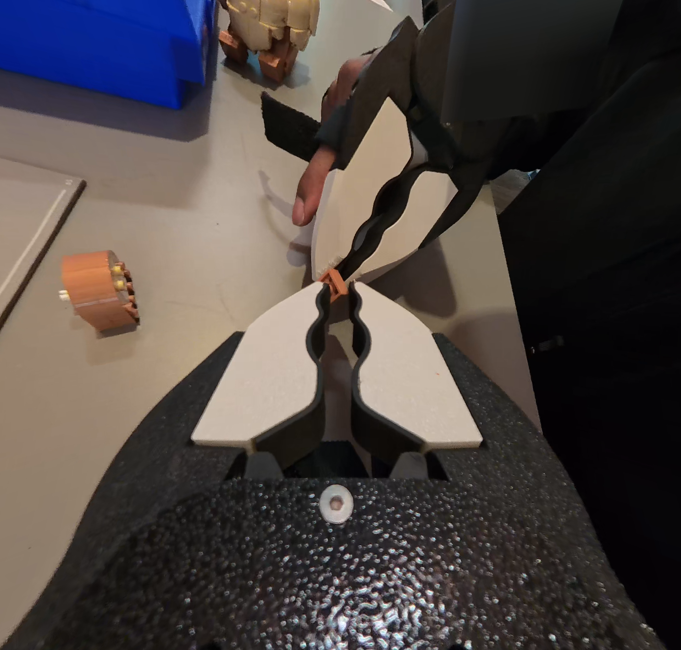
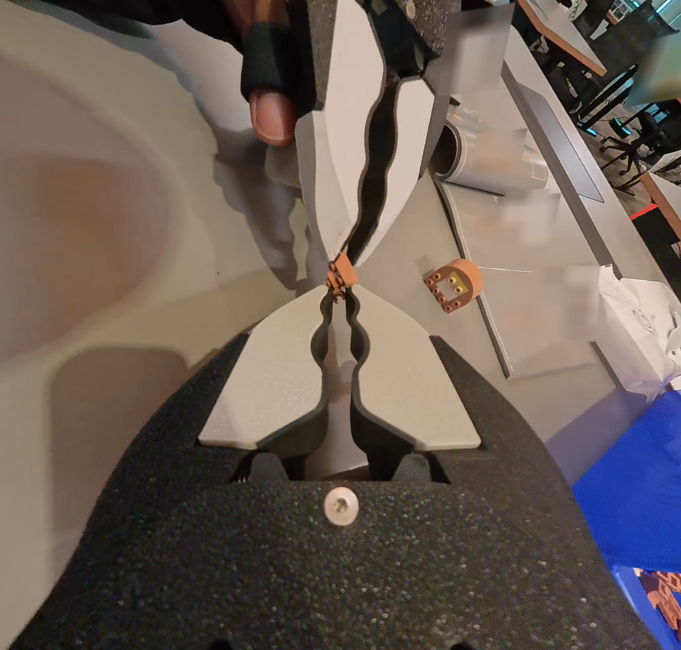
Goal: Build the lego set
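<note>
grip: left gripper (image 1: 336, 288) and right gripper (image 2: 338, 294) meet tip to tip above the table (image 1: 177, 337), both pinching one small orange-brown plastic stud-brick cluster (image 1: 334, 286). Left fingers (image 1: 294, 330) clamp its smooth blocky end, right fingers (image 2: 383, 330) its thinner studded end.
position: cluster is in the air between the two tips, off the table, towards the edge by the dark gap.
technique: my read – keep both grippers in line, hold the pinch firm, no twisting; the piece is tiny and hard and could pop out sideways.
materials: fingers are matte pale plates with wavy black rubber pads; gripper bodies are coarse black speckled plastic.
nearby: rounded orange-brown brick assembly with two yellow studs (image 1: 99, 293) lies alone on the table; tan brick-built figure on brown feet (image 1: 265, 9) stands by the blue plastic bin (image 1: 95, 31) at the far edge.
surface: smooth matte grey table.
</note>
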`<action>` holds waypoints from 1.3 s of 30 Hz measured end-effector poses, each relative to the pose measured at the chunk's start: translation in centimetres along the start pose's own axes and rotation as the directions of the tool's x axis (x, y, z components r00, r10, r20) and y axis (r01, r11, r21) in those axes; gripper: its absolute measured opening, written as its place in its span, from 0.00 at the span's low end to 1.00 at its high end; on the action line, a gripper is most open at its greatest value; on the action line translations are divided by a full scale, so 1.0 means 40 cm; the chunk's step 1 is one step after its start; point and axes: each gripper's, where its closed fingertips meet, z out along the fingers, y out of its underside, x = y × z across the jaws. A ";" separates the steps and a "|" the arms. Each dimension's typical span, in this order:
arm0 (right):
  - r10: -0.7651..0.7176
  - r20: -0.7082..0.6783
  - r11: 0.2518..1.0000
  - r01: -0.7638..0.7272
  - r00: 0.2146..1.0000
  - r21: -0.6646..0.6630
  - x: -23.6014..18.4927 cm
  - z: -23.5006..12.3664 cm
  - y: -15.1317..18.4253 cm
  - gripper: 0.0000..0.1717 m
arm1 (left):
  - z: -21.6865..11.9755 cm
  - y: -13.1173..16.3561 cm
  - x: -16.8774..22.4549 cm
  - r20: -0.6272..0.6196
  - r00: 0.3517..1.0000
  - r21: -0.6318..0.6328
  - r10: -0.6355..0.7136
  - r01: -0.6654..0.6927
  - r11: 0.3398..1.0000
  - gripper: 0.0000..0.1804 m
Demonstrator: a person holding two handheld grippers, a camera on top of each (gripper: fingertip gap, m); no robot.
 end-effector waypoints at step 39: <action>-0.184 0.065 0.983 0.185 0.981 -0.019 -0.055 0.006 0.007 0.03 | 0.015 0.081 0.023 -0.012 0.969 -0.296 0.248 -0.241 0.924 0.05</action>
